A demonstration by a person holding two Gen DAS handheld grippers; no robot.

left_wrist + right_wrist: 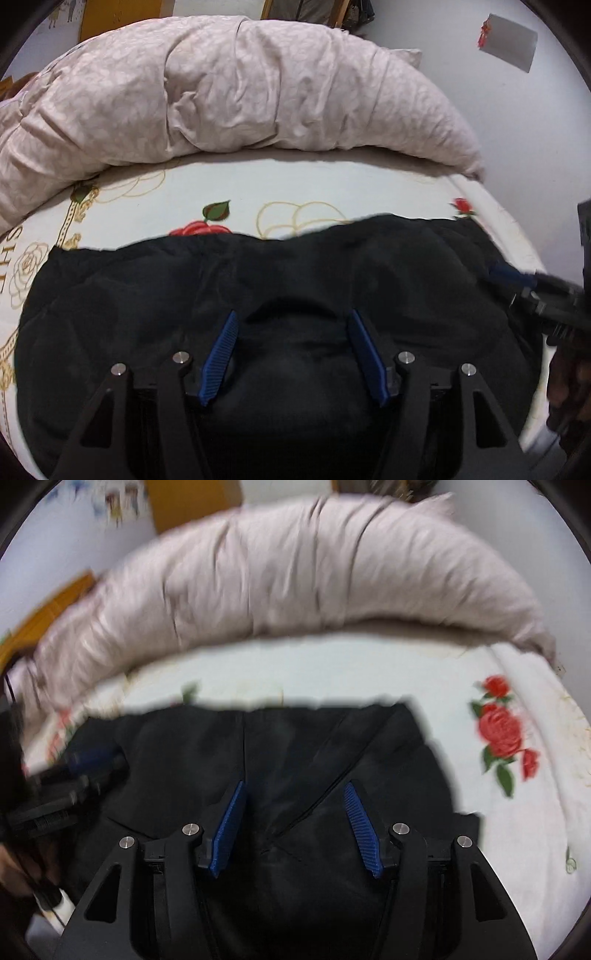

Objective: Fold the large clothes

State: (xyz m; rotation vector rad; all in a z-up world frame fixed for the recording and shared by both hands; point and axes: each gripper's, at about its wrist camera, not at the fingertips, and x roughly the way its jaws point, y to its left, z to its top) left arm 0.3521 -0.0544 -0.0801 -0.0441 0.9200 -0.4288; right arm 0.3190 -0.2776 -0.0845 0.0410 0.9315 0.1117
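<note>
On the floral bedsheet (155, 206), a black garment (295, 280) lies folded.

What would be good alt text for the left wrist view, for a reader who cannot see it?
A black garment lies spread on a bed sheet printed with roses, and the left hand-held gripper is above it with its blue jaws open and nothing between them. A rumpled pale quilt lies along the far side, and the right hand-held gripper enters at the right edge.

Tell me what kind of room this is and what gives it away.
Most likely a bedroom. A white bedsheet printed with red roses covers a bed, a rumpled pale pink quilt is bunched along its far side, and a black garment lies spread on the sheet for folding.
</note>
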